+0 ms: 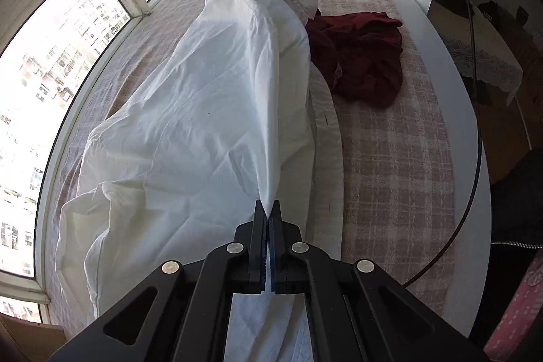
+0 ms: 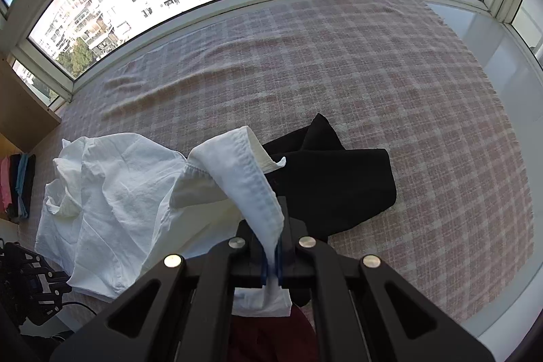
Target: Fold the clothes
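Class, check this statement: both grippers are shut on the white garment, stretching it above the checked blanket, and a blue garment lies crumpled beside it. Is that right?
Not quite. The crumpled garment is dark red, not blue, as the left wrist view shows. The rest holds: the left gripper and right gripper are each shut on the white garment, above the checked blanket.

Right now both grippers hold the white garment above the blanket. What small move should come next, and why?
Probably lower both together to lay it flat. The left gripper and right gripper are shut on the white garment, which hangs stretched between them, its lower part already bunched on the checked blanket.
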The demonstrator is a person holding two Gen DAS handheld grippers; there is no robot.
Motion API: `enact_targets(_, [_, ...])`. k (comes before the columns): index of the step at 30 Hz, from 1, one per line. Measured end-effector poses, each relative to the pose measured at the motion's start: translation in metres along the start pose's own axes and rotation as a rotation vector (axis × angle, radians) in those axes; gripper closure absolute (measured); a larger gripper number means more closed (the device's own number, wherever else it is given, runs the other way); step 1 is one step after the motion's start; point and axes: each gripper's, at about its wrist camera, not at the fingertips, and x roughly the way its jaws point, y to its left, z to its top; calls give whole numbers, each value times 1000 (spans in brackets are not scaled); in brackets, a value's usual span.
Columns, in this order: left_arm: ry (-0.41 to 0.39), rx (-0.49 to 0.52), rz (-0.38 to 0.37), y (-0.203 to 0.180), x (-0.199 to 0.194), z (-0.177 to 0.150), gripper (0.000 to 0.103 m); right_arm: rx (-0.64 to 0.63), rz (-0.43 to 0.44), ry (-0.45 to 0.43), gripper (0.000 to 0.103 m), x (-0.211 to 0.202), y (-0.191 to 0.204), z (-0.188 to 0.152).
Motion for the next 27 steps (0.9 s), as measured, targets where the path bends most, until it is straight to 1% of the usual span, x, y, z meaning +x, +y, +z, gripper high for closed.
enact_targets(2, [6, -17, 4, -3, 6, -6, 94, 1, 0, 5, 100, 1, 0, 0])
enact_targets(3, [-3, -25, 13, -3, 3, -7, 93, 0, -1, 8, 100, 2, 0, -1])
enact_targets(4, [-19, -29, 30, -4, -3, -8, 89, -2, -1, 11, 100, 2, 0, -1])
enact_targets(5, [-41, -36, 67, -6, -9, -7, 75, -3, 0, 13, 100, 3, 0, -1])
enact_targets(6, [-63, -38, 100, -9, -15, -7, 66, -3, 1, 13, 100, 3, 0, -1])
enact_targets(7, [-82, -28, 127, -14, -20, -8, 52, -3, 2, 14, 100, 3, 0, -1])
enact_targets(9, [-87, 9, 176, -26, -22, -8, 52, -2, 5, 15, 100, 3, -1, -1])
enact_targets(13, [-53, 52, 185, -41, -8, -7, 52, -2, 13, 16, 100, 3, 0, 0])
enact_targets(15, [-26, 77, 224, -45, 3, -5, 52, -4, 15, 15, 100, 3, 2, 0])
enact_targets(17, [-16, 89, 265, -44, 9, -3, 52, -6, 15, 16, 100, 3, 4, 1])
enact_targets(19, [-10, 86, 306, -38, 12, -2, 52, -9, 13, 17, 100, 2, 5, 1])
enact_targets(20, [-6, 82, 309, -34, 13, -3, 61, -9, 12, 17, 100, 1, 6, 2])
enact_targets(21, [-6, 71, 303, -30, 13, -4, 71, -10, 10, 16, 100, 0, 6, 2])
enact_targets(22, [-8, 54, 290, -25, 11, -5, 97, -9, 10, 15, 100, -1, 6, 2])
enact_targets(23, [-15, 23, 265, -19, 8, -6, 102, -9, 11, 13, 100, -2, 6, 2])
enact_targets(25, [-31, -36, 219, -6, 0, -8, 102, 2, 28, -3, 100, -6, 4, 0])
enact_targets(27, [-56, -89, 210, 8, -15, -11, 102, 16, 54, -24, 100, -12, 3, -2])
